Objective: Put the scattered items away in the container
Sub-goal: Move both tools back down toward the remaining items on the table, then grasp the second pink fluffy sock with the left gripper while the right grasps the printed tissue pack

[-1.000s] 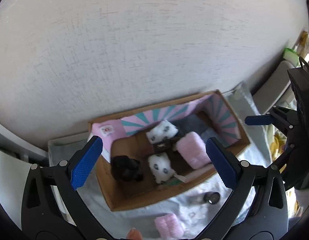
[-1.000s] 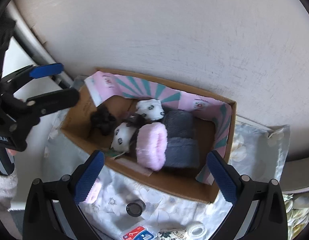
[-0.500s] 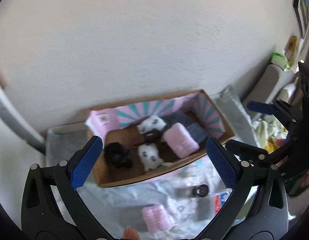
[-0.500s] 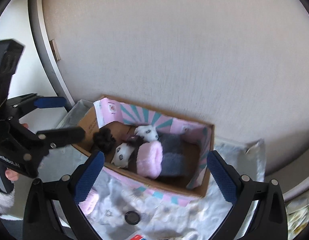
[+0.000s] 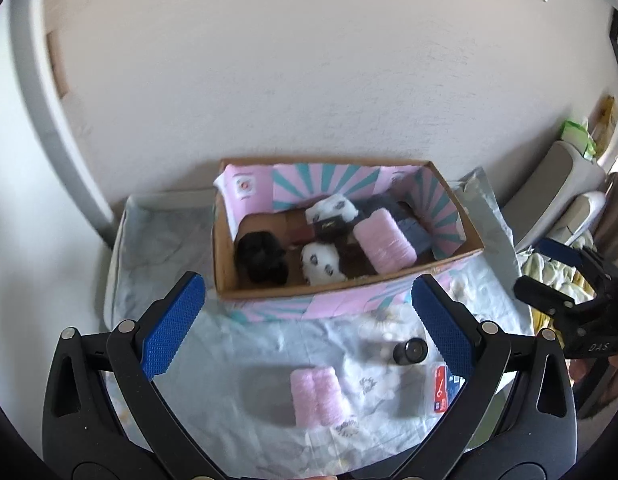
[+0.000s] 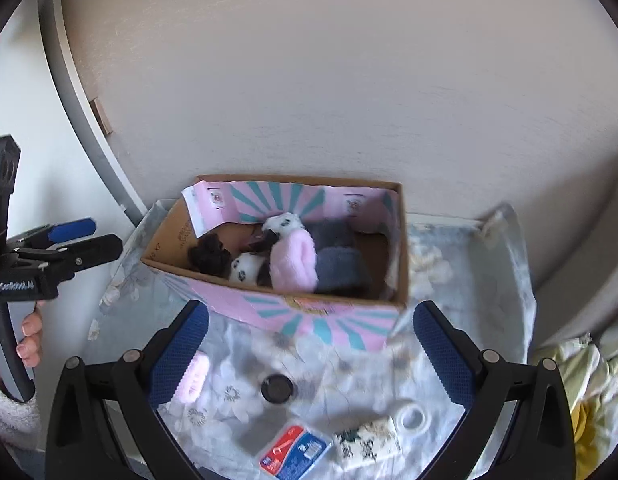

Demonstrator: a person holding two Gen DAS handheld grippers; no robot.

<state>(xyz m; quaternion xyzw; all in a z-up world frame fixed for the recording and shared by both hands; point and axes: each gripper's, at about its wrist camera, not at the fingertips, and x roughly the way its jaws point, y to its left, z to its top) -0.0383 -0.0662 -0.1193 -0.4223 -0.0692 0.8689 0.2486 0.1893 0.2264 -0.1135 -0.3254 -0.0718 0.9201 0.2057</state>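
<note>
A cardboard box (image 5: 261,293) (image 6: 309,312) with pink and teal lining stands against the wall; it holds a pink roll (image 5: 383,240), white spotted rolls, grey pieces and a black bundle (image 5: 263,258). On the floral cloth in front lie a pink folded roll (image 5: 316,395), a small black jar (image 5: 409,351) (image 6: 276,387), a red and blue packet (image 6: 293,452), a patterned block (image 6: 367,442) and a white tape ring (image 6: 413,418). My left gripper (image 5: 307,324) hovers open above the pink folded roll, nothing between its fingers. My right gripper (image 6: 311,350) is open and empty above the black jar.
The floral cloth (image 5: 249,352) covers a low surface beside the wall. A grey door frame (image 6: 89,128) runs at the left. Pale chairs (image 5: 557,184) and yellow-green fabric (image 6: 589,384) lie to the right. A hand (image 6: 29,336) holds the left gripper's handle.
Both grippers have pulled back and risen away from the box, so more of the cloth and the loose items in front has come into view. Both stayed open.
</note>
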